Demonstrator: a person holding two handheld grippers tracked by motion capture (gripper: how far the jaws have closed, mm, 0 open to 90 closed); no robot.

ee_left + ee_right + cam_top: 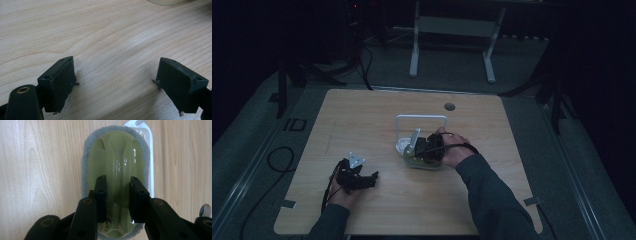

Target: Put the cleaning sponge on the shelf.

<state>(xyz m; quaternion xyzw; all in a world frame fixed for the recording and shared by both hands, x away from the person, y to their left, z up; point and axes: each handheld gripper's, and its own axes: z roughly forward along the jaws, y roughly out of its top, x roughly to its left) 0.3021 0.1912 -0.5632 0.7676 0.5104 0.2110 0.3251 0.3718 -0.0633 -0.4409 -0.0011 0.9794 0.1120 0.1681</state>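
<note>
Two black jaws of my right gripper (pixel 117 200) clamp the glossy olive-green ridged handle of an oval grey-sponged scrubber (pixel 116 160); my left gripper (pixel 115 82) gapes wide over bare woodgrain table (pixel 100 37).

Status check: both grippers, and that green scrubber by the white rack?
Left gripper open, over bare table. Right gripper shut on green scrubber handle ridge. White rack alongside; nothing blocking.
</note>
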